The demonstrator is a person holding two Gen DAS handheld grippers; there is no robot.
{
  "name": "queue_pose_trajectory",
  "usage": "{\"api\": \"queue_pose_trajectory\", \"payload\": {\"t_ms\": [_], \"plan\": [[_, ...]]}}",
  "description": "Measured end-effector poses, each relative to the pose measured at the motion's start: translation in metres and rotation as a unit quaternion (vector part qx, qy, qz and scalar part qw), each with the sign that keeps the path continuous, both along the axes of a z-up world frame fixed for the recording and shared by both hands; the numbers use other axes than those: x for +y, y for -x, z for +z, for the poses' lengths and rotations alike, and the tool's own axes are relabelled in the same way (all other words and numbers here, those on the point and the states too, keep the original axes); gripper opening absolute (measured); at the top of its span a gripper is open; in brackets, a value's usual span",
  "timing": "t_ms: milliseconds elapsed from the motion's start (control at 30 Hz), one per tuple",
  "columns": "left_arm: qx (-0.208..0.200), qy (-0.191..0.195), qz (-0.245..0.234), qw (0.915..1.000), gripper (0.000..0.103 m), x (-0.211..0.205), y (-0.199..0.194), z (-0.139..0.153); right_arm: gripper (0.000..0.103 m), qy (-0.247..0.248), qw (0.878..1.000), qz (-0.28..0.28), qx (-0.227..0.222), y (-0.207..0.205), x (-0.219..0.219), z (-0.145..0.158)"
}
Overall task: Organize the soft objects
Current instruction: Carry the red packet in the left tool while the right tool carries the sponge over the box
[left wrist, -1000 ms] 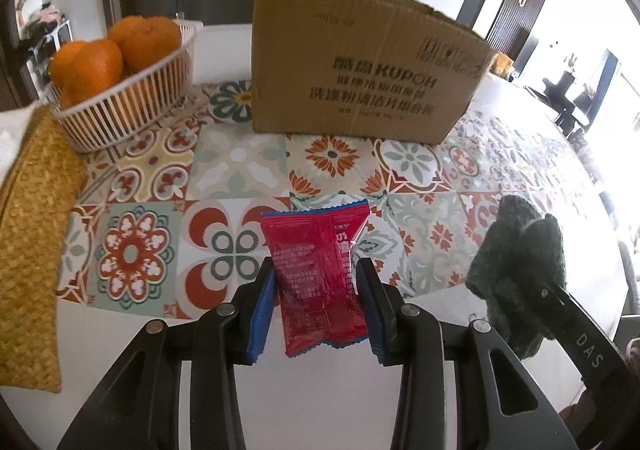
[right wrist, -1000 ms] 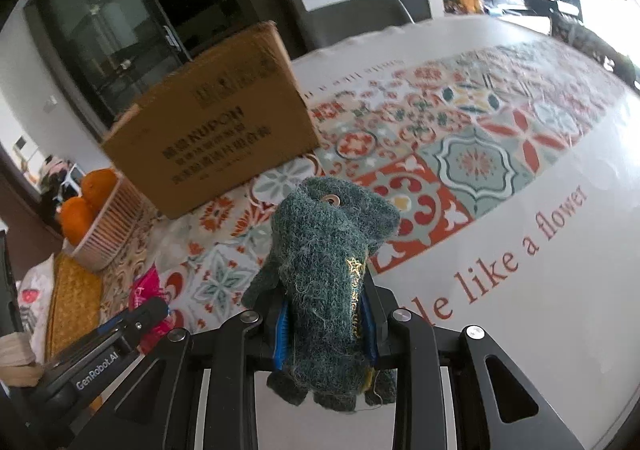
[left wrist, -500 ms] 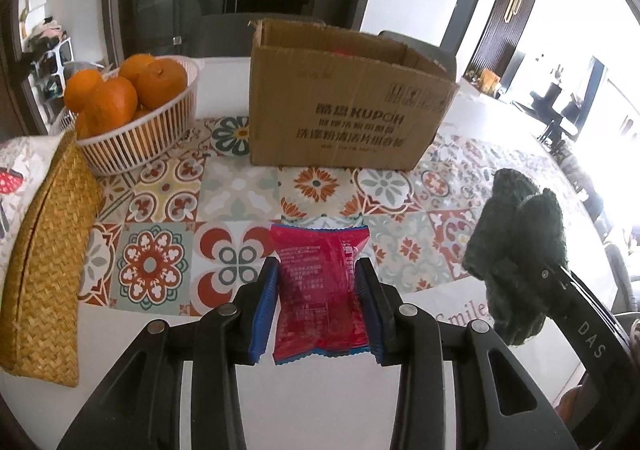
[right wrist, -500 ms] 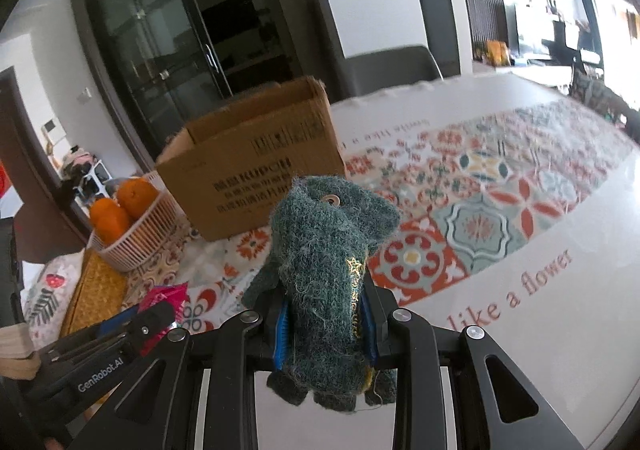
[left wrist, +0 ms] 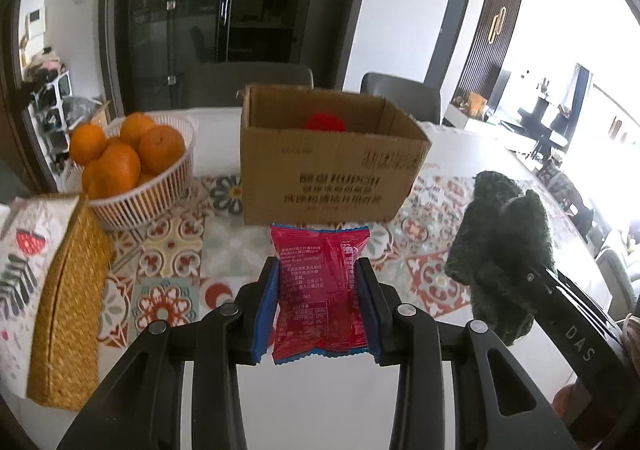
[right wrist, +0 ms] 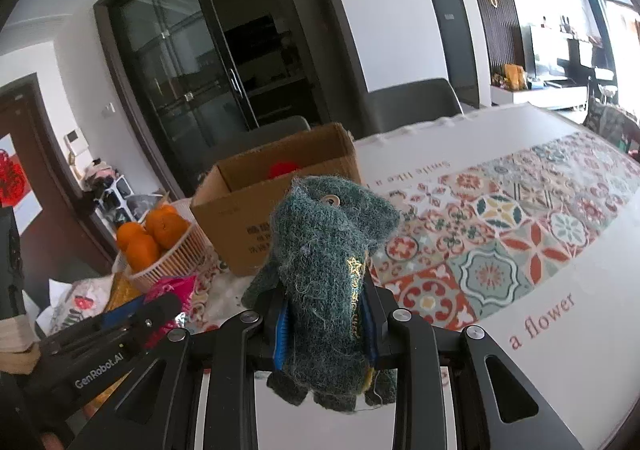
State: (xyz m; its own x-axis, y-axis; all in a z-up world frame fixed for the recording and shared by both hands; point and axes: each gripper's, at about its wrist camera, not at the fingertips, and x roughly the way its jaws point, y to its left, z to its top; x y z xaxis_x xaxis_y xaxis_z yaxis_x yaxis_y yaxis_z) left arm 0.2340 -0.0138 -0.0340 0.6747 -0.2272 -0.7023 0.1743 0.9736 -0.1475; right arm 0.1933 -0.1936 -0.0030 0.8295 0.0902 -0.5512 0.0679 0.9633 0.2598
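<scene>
My left gripper (left wrist: 318, 290) is shut on a red snack packet (left wrist: 320, 290) and holds it above the table, in front of an open cardboard box (left wrist: 328, 178). A red soft thing (left wrist: 323, 122) lies inside the box. My right gripper (right wrist: 326, 310) is shut on a dark green knitted glove (right wrist: 324, 270), held above the table to the right of the left gripper. The glove also shows in the left wrist view (left wrist: 500, 246). The box (right wrist: 256, 206) and the packet (right wrist: 170, 290) show in the right wrist view.
A white basket of oranges (left wrist: 132, 166) stands left of the box. A woven yellow tissue holder (left wrist: 64, 302) lies at the near left. The patterned tablecloth (right wrist: 500, 250) spreads to the right. Chairs (left wrist: 248, 82) stand behind the table.
Both grippers have risen with their objects; the views now look down into the open box, showing the red thing inside. Both grips are unchanged.
</scene>
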Motion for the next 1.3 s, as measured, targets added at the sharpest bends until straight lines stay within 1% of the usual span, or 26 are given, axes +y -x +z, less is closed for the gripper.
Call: {"api": "queue_pose_trajectory", "payload": {"t_ms": [200, 400, 533, 700, 933, 1300], "plan": [[-0.023, 0.003, -0.005, 0.9997, 0.037, -0.001, -0.009, 0.019, 0.029, 0.002, 1.0, 0.014, -0.018, -0.013, 0.002, 0.019], [-0.039, 0.004, -0.004, 0.9992, 0.037, 0.001, -0.025, 0.034, 0.029, 0.037, 0.998, 0.018, -0.046, -0.026, 0.012, 0.04], [-0.05, 0.0, -0.003, 0.9988, 0.037, 0.003, -0.037, 0.044, 0.029, 0.042, 0.997, 0.029, -0.052, -0.038, 0.017, 0.05], [-0.06, 0.001, -0.002, 0.9982, 0.037, 0.008, -0.049, 0.055, 0.029, 0.033, 0.997, 0.043, -0.051, -0.056, 0.017, 0.062], [-0.073, -0.003, -0.005, 0.9973, 0.037, 0.01, -0.068, 0.068, 0.029, 0.041, 0.996, 0.057, -0.053, -0.077, 0.018, 0.076], [-0.069, -0.007, -0.016, 0.9975, 0.037, 0.007, -0.102, 0.083, 0.029, 0.05, 0.995, 0.083, -0.026, -0.123, 0.018, 0.09]]}}
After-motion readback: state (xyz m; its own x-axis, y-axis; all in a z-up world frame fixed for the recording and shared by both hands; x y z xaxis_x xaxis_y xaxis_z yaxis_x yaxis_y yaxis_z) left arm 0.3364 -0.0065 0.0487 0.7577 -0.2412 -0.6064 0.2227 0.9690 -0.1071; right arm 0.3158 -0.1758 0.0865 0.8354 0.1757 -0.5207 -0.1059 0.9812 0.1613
